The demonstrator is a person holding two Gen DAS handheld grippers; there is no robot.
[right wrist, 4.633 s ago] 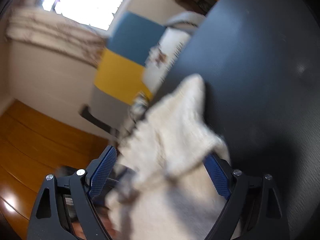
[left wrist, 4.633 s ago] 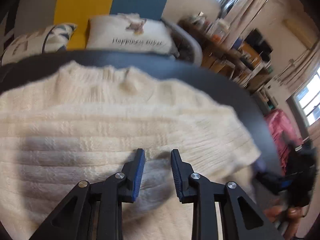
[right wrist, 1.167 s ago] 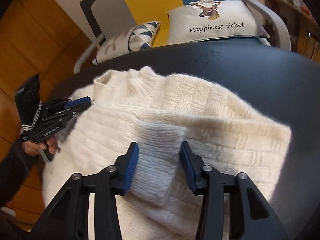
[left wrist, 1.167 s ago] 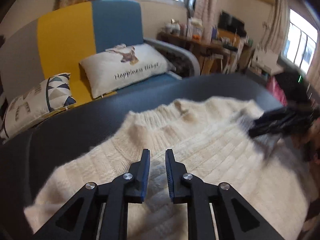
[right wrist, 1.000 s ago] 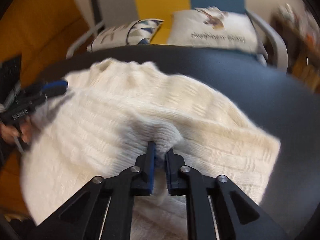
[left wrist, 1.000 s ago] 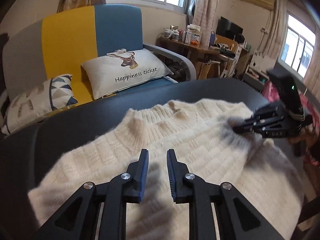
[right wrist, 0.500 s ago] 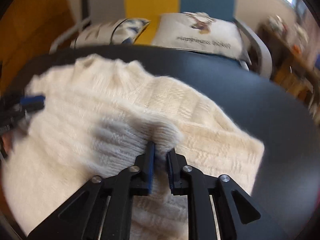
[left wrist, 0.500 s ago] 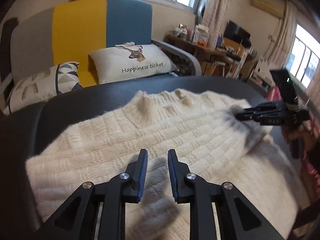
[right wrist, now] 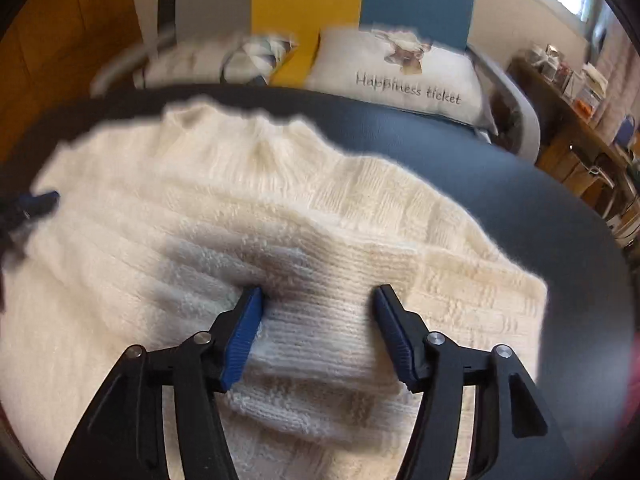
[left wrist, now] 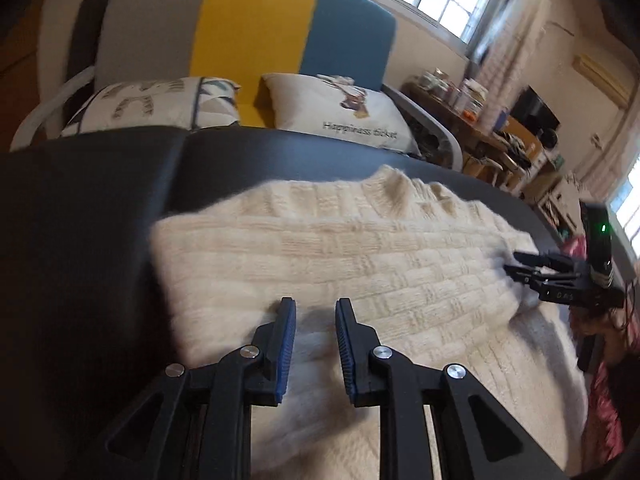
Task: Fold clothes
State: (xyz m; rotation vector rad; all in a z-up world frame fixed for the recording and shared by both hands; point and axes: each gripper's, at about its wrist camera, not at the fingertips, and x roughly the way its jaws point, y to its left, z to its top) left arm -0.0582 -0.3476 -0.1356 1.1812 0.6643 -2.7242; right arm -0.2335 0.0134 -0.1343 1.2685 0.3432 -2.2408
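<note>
A cream knitted sweater (left wrist: pixel 360 248) lies spread on the dark table (left wrist: pixel 80 220), neck toward the sofa. My left gripper (left wrist: pixel 316 308) hovers over its near left part, jaws a narrow gap apart with nothing pinched between them. In the right wrist view my right gripper (right wrist: pixel 318 296) is opening its jaws. The folded sleeve cuff (right wrist: pixel 320 320) lies between them on the sweater body (right wrist: pixel 160 200), and the pads do not press it. The right gripper (left wrist: pixel 512 262) also shows at the sweater's right edge, and the left gripper's blue tip (right wrist: pixel 40 200) at the far left.
Behind the table (right wrist: pixel 520 200) stands a grey, yellow and blue sofa (left wrist: pixel 248 20) with a "Happiness ticket" pillow (right wrist: pixel 400 72) and a patterned pillow (left wrist: pixel 160 100). A cluttered desk (left wrist: pixel 480 120) sits at the back right. A person's hand (left wrist: pixel 600 320) holds the right gripper.
My right gripper was shut on the sleeve fold and has opened, leaving the cuff lying on the sweater. My left gripper has slid toward the sweater's left edge, its gap unchanged.
</note>
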